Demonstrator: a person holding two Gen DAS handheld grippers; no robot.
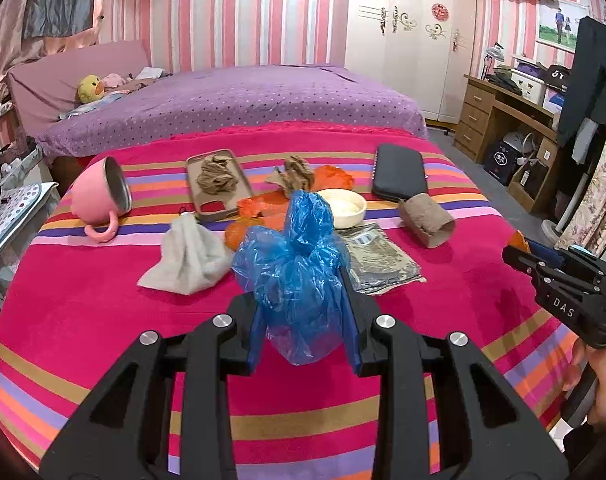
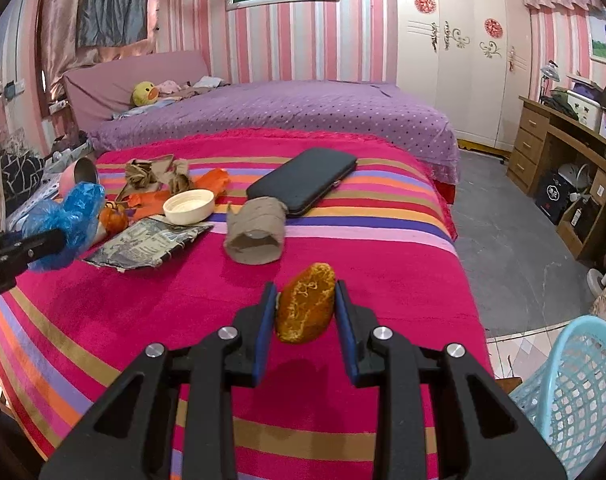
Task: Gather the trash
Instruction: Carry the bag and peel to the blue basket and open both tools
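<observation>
Two pieces lifted: left tongs point(image 1: 305, 316) clamp a blue plastic bag point(image 1: 295, 264), right tongs point(image 2: 306, 312) an orange peel point(image 2: 306, 309); scraps ahead await, basket point(image 2: 575, 376) right.

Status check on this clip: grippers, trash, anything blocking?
Left gripper shut on blue plastic bag. Right gripper shut on orange peel. Basket lower right, path clear.
</observation>
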